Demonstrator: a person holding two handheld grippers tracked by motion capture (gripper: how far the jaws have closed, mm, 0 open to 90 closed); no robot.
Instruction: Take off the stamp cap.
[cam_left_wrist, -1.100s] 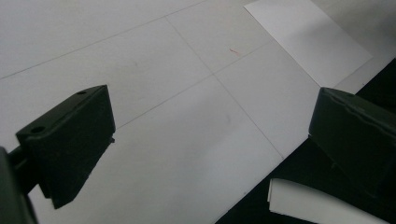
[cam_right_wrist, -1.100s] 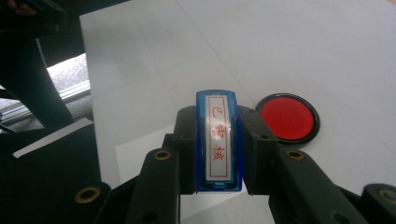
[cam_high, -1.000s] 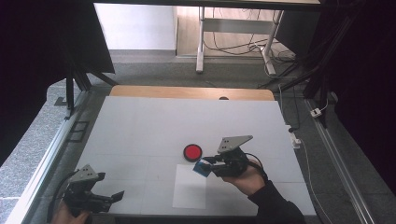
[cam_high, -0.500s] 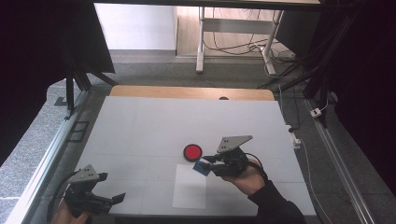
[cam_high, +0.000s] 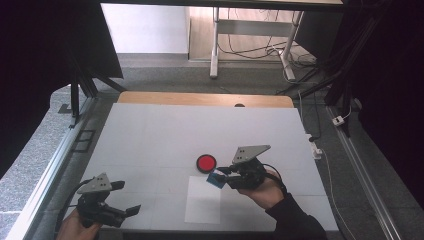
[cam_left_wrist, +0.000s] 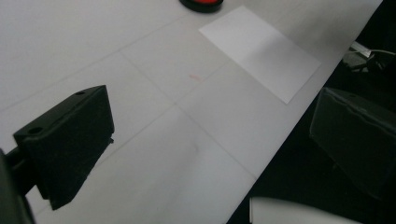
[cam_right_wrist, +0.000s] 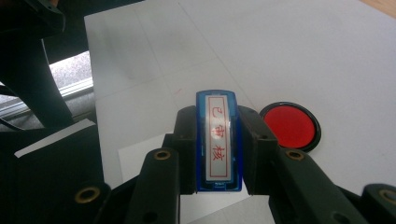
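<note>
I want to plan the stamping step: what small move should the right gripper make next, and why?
Probably lower the blue stamp straight down onto the white paper. The right gripper is shut on it and hovers at the paper's far edge, beside the red ink pad. The left gripper waits open, apart.

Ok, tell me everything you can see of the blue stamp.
The stamp is a narrow, oblong block of glossy blue plastic. Its upper face carries a white label with a red border and three red characters. The right tongs are shut on its long sides, holding it roughly level above the white paper, just near the red ink pad. Its underside is hidden.
</note>
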